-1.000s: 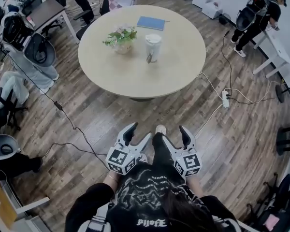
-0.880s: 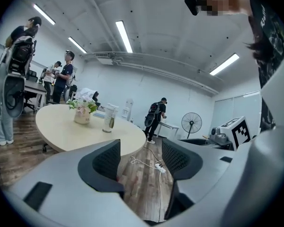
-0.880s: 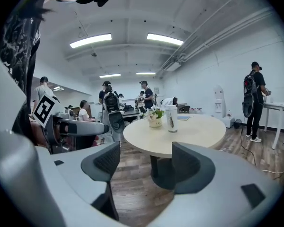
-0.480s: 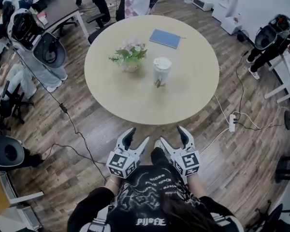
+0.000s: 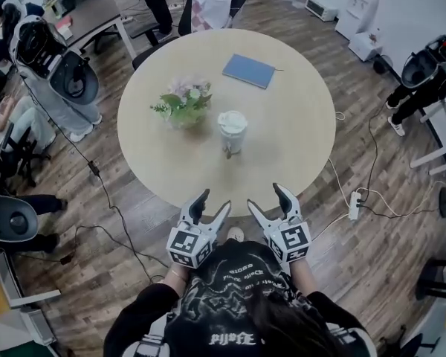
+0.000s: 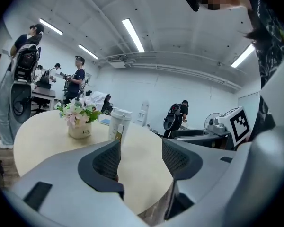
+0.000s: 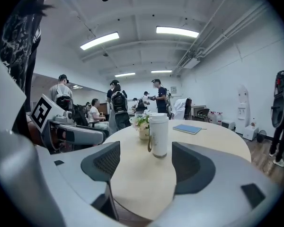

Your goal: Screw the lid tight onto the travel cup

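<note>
A white travel cup (image 5: 231,132) with its lid on top and a strap hanging down its side stands upright near the middle of the round beige table (image 5: 297,155). The right gripper view has the cup (image 7: 159,135) straight ahead, and in the left gripper view the cup (image 6: 119,125) stands behind the left jaw. My left gripper (image 5: 211,205) and right gripper (image 5: 264,201) are both open and empty, held side by side at the table's near edge, well short of the cup.
A small pot of flowers (image 5: 181,106) stands left of the cup, and a blue notebook (image 5: 249,71) lies at the table's far side. Office chairs, desks and several people ring the table. Cables and a power strip (image 5: 354,205) lie on the wood floor at the right.
The table and cup have come closer in the head view. Both grippers now reach the table's near edge instead of hovering over the floor. Their jaws stay equally wide.
</note>
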A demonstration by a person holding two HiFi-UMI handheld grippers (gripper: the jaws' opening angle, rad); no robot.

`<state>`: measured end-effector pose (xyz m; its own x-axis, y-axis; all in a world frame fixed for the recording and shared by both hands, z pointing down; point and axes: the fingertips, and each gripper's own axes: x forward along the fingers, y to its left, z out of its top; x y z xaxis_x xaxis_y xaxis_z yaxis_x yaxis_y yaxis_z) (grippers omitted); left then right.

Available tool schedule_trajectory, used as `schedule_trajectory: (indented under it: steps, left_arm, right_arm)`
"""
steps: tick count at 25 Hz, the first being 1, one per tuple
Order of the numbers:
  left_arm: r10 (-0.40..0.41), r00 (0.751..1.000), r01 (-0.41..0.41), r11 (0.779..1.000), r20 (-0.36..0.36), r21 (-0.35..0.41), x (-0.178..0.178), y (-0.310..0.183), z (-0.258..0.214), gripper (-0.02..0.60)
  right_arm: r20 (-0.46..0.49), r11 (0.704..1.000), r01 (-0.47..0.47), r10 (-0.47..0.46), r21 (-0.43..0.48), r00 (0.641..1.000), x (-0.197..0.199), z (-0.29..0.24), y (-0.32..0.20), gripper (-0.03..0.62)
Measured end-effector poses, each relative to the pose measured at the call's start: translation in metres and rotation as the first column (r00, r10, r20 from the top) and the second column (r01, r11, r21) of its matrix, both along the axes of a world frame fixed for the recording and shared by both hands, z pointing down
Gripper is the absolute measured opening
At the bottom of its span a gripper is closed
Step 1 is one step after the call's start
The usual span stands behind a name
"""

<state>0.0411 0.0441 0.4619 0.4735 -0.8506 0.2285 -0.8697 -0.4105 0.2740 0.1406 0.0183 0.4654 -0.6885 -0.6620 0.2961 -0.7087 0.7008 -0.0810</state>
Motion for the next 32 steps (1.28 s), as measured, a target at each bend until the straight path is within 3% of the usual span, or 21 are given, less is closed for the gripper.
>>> schedule_trajectory:
  steps: [3,7,17,24,29,32]
  left_arm:
    - [-0.019,0.999,0.019,1.000,-0.027,-0.010,0.006,-0.021,0.002,0.279]
    - [-0.031,0.999,0.031,0.999,0.008,-0.019,-0.001,-0.038,0.006,0.279]
    - [-0.020,0.997,0.023,0.999,0.071,-0.049,-0.070,-0.117,0.015,0.279]
    - [0.109,0.979,-0.091,0.990,0.171,-0.110,-0.061,-0.172,0.057,0.279]
    - [0.193,0.965,-0.173,0.977,0.177,-0.121,-0.053,-0.190,0.067,0.312]
    - [0.268,0.938,-0.244,0.961,0.221,-0.130,-0.047,-0.198,0.076,0.322]
  right_arm:
    - [-0.013,1.000,-0.001,0.001,-0.012,1.000,0.008,0.006,-0.018,0.328]
    - [-0.006,0.999,-0.018,0.018,-0.031,1.000,0.007,0.011,-0.030,0.328]
    - [-0.001,0.991,-0.112,0.112,-0.070,0.994,-0.013,0.010,-0.072,0.328]
    - [-0.025,0.981,-0.176,0.174,-0.079,0.984,-0.007,0.014,-0.100,0.328]
    - [-0.054,0.976,-0.193,0.189,-0.097,0.981,-0.009,0.020,-0.106,0.324]
    - [-0.066,0.975,-0.197,0.191,-0.104,0.979,-0.009,0.022,-0.108,0.324]
